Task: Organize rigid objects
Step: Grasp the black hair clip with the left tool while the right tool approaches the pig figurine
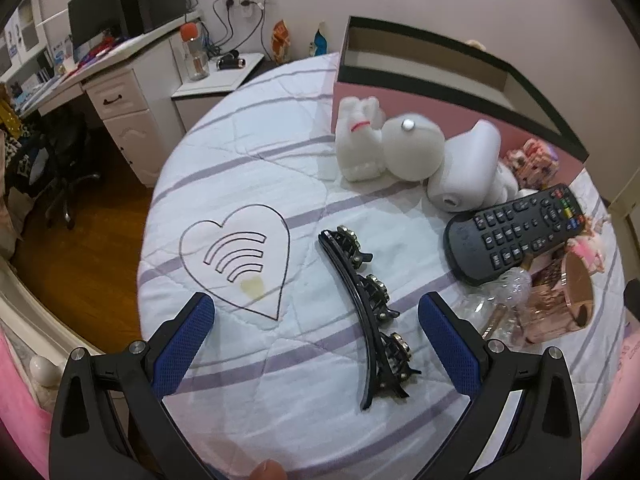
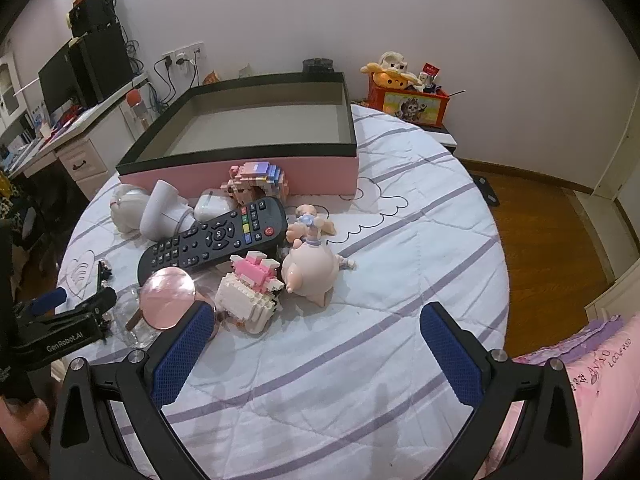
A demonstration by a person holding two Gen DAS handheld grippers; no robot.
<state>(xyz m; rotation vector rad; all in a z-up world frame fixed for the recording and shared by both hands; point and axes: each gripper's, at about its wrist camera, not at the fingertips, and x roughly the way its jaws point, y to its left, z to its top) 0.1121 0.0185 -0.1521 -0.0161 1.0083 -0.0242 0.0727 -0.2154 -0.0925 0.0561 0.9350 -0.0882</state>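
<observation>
A long black hair clip (image 1: pixel 370 320) with metal flowers lies on the quilt between the fingers of my open left gripper (image 1: pixel 316 312), untouched. Beyond it are white figurines (image 1: pixel 404 148) and a black remote (image 1: pixel 516 232). In the right wrist view my right gripper (image 2: pixel 316 320) stands open over bare quilt. Ahead of it lie a pink-and-white block figure (image 2: pixel 250 296), a pink pig doll (image 2: pixel 312 270), a pink round mirror (image 2: pixel 166 298), the remote (image 2: pixel 216 242), and a small block animal (image 2: pixel 256 182). The pink box (image 2: pixel 248 172) with a black rim stands empty behind them.
A striped quilt (image 2: pixel 380 280) covers the bed. A white desk with drawers (image 1: pixel 120 100) and an office chair stand left, over wood floor. A red toy box (image 2: pixel 410 102) sits on a stand at the back right. Clear plastic items (image 1: pixel 500 308) lie by the remote. A pink pillow (image 2: pixel 580 368) borders the right.
</observation>
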